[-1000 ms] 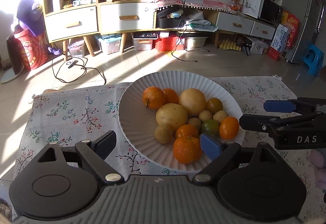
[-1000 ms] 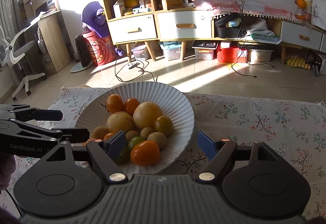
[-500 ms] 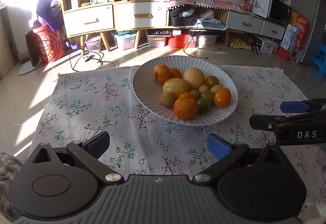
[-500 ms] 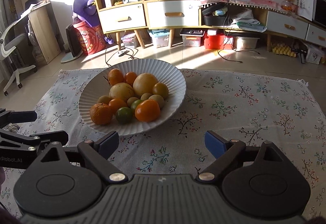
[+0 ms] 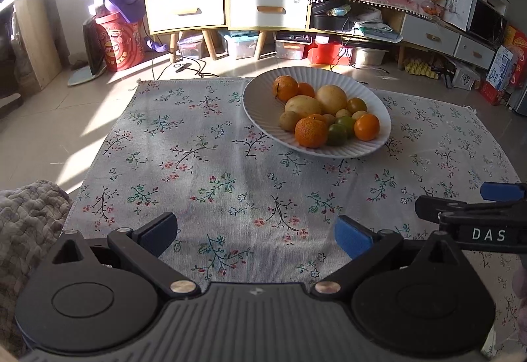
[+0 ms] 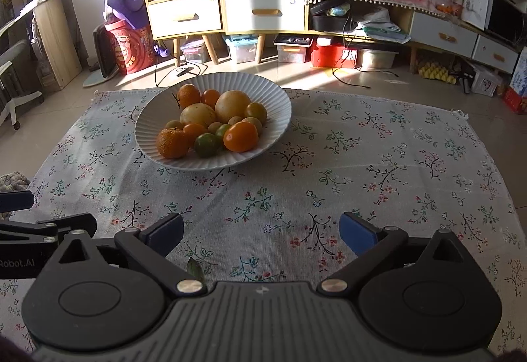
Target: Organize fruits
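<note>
A white ribbed bowl (image 5: pixel 260 115) (image 6: pixel 280 121) sits on the floral cloth (image 5: pixel 197 164) (image 6: pixel 362 164), filled with several fruits: oranges (image 5: pixel 310 132) (image 6: pixel 172 143), yellow round fruits (image 5: pixel 331 98) (image 6: pixel 232 106) and green ones (image 5: pixel 337 135) (image 6: pixel 206 144). My left gripper (image 5: pixel 255 234) is open and empty, low over the cloth, well in front of the bowl. My right gripper (image 6: pixel 262 232) is open and empty too, near the cloth's front edge. Each gripper shows at the side of the other's view.
The cloth lies on a tiled floor (image 5: pixel 49 118). Behind stand cabinets with drawers (image 5: pixel 227 8), storage boxes (image 5: pixel 240 44), a red drum (image 5: pixel 120 42) and cables (image 5: pixel 184 67). A grey knitted blanket (image 5: pixel 29 217) lies at the cloth's left front corner.
Both grippers have pulled back from the bowl toward the front of the cloth. The bowl and fruits now look smaller and farther. Both stay open and empty.
</note>
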Action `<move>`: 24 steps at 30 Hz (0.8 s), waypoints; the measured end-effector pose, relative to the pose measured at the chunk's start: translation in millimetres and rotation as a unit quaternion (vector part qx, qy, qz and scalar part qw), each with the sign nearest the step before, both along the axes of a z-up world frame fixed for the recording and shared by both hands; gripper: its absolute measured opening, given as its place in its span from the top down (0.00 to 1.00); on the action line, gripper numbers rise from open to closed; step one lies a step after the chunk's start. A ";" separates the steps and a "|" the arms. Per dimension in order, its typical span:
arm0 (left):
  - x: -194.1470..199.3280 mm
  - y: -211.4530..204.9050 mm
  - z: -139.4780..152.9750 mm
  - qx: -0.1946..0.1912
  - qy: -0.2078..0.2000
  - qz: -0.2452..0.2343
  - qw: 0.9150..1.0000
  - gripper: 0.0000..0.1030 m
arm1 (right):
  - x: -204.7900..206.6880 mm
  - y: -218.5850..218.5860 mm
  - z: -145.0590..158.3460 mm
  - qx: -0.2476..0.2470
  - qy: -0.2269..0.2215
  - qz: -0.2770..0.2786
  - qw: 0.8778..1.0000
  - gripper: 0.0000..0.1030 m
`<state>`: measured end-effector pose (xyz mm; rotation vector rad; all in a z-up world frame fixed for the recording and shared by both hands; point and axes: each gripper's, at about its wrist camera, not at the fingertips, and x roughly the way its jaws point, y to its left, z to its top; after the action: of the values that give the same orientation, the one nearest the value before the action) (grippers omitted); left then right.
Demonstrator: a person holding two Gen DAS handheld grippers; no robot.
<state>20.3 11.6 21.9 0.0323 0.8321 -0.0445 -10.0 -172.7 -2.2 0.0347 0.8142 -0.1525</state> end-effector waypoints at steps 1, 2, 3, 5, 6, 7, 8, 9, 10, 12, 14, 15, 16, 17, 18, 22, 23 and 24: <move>-2.4 -0.8 -0.1 0.002 0.001 0.004 1.000 0.07 | -0.6 1.0 -0.9 -0.005 0.009 -0.006 1.000 0.02; -5.0 -1.2 -0.2 0.004 0.002 0.006 1.000 0.07 | -1.5 1.1 -0.6 -0.007 0.012 -0.008 1.000 0.02; -6.2 -1.7 -0.2 0.007 0.004 0.006 1.000 0.07 | -2.2 0.7 0.3 -0.007 0.011 -0.009 1.000 0.02; -8.0 -3.1 0.0 0.013 0.005 0.007 1.000 0.07 | -4.9 0.4 2.9 -0.007 0.007 -0.010 1.000 0.01; -8.3 -3.4 0.0 0.015 0.005 0.009 1.000 0.07 | -7.2 1.7 4.3 -0.007 0.004 -0.009 1.000 0.01; -8.5 -3.6 -0.4 0.016 0.006 0.011 1.000 0.07 | -7.7 2.9 5.3 -0.007 0.003 -0.007 1.000 0.01; -7.9 -3.3 -1.4 0.015 0.008 0.015 1.000 0.07 | -8.3 4.5 5.7 -0.006 0.002 -0.005 1.000 0.01; -8.1 -3.0 -1.8 0.014 0.010 0.017 1.000 0.07 | -8.5 6.3 5.8 -0.006 0.001 -0.002 1.000 0.01; -9.8 -3.8 -1.9 0.013 0.010 0.018 1.000 0.07 | -9.9 8.0 5.8 -0.007 0.000 0.002 1.000 0.01; -11.9 -4.6 -2.7 0.016 0.009 0.022 1.000 0.07 | -11.1 12.5 5.4 -0.015 -0.003 0.005 1.000 0.01; -11.9 -3.9 -3.9 0.016 0.012 0.023 1.000 0.07 | -11.6 15.1 4.7 -0.026 -0.002 0.007 1.000 0.01; -11.8 -3.4 -4.7 0.015 0.015 0.023 1.000 0.07 | -11.4 15.6 4.2 -0.028 -0.002 0.009 1.000 0.01; -11.8 -3.3 -5.2 0.015 0.018 0.023 0.999 0.07 | -11.5 15.5 3.4 -0.031 -0.002 0.009 0.999 0.01; -11.6 -3.5 -5.6 0.016 0.019 0.024 0.999 0.07 | -11.3 15.3 2.8 -0.033 -0.002 0.007 0.999 0.01; -12.0 -3.7 -5.7 0.016 0.019 0.024 0.999 0.07 | -11.5 15.1 2.4 -0.036 -0.002 0.006 0.999 0.01; -13.8 -4.7 -2.7 0.015 0.017 0.022 1.000 0.07 | -12.4 16.5 -0.6 -0.041 0.005 0.006 0.999 0.01; -13.8 -4.5 -2.2 0.014 0.016 0.022 1.000 0.07 | -12.6 17.0 -1.3 -0.042 0.006 0.007 0.999 0.01; -14.0 -4.7 -1.9 0.014 0.016 0.021 1.000 0.07 | -13.2 17.7 -1.7 -0.045 0.007 0.008 0.999 0.01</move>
<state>6.3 6.9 20.0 0.0397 0.8642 0.0057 -23.2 -155.0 -3.9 -0.0569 0.8213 -0.1745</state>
